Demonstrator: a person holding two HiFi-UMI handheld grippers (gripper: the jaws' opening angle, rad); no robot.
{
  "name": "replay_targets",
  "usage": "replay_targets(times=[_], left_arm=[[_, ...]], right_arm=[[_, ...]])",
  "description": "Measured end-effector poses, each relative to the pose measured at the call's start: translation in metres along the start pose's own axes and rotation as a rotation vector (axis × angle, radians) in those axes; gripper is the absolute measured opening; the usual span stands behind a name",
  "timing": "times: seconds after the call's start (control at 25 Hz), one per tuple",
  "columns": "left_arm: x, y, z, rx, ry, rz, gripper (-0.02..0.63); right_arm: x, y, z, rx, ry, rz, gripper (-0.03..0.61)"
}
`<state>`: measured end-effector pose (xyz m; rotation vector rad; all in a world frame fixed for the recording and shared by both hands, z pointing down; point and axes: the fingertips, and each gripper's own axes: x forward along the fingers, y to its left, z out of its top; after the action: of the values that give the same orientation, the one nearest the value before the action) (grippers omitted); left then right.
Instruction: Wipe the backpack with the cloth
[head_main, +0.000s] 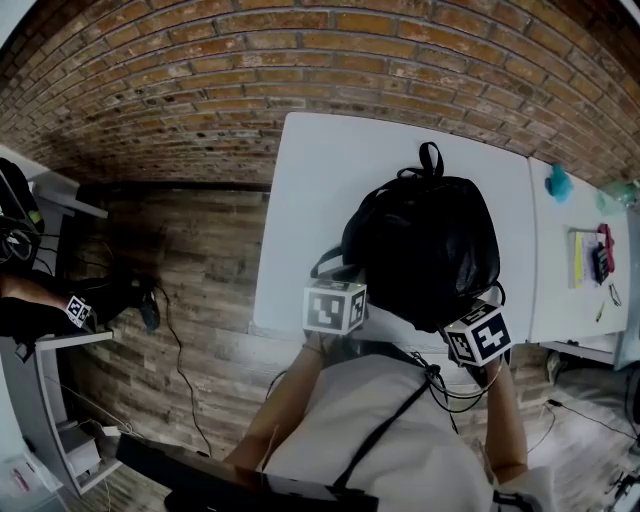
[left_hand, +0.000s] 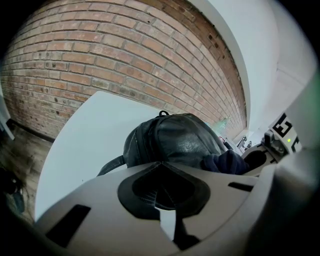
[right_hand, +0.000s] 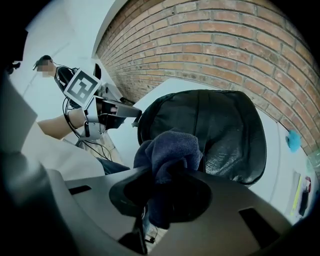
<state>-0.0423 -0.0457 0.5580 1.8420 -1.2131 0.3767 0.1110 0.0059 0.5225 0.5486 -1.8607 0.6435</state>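
My left tongs (left_hand: 161, 167) are clenched, tip against tip, with nothing caught between them. They point at the near left side of the backpack (left_hand: 172, 140); I cannot tell whether they touch it. My right tongs (right_hand: 167, 176) are clamped on the cloth (right_hand: 170, 152), a dark blue wad that bulges out above the tips and hangs in a fold below them. The cloth sits just at the backpack's near right edge, low on its side.

The backpack (head_main: 425, 240) is black with a creased, shiny skin. It lies on the white surface (head_main: 310, 200), its carry loop (head_main: 430, 155) pointing away from me toward the brick wall (head_main: 300, 60) and its bottom at the surface's near edge, right in front of me. A strap (left_hand: 111, 166) trails out from its left side onto the surface.

From the head view, the two marker cubes flank the bag's near end, the left one (head_main: 335, 307) at its corner and the right one (head_main: 478, 334) just beside the other corner. A second white surface (head_main: 560, 290) adjoins on the right, with a teal thing (head_main: 558, 183) lying on it.
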Motion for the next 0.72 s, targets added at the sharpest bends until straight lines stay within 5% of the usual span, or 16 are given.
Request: replay_targets(times=[0.16, 0.32, 0.6, 0.72], left_arm=[[0.002, 0.003, -0.003, -0.004, 0.002, 0.002, 0.003], [-0.008, 0.005, 0.003, -0.007, 0.009, 0.027, 0.003], [-0.013, 0.008, 0.004, -0.024, 0.016, 0.045, 0.003], [-0.01, 0.005, 0.006, -0.017, 0.01, 0.033, 0.003]], right_arm=[[-0.014, 0.006, 0.011, -0.028, -0.02, 0.035, 0.075], [-0.041, 0.013, 0.049, -0.038, -0.15, 0.078, 0.075], [-0.079, -0.009, 0.166, 0.033, -0.663, 0.09, 0.075], [-0.067, -0.032, 0.204, 0.076, -0.764, 0.007, 0.075]])
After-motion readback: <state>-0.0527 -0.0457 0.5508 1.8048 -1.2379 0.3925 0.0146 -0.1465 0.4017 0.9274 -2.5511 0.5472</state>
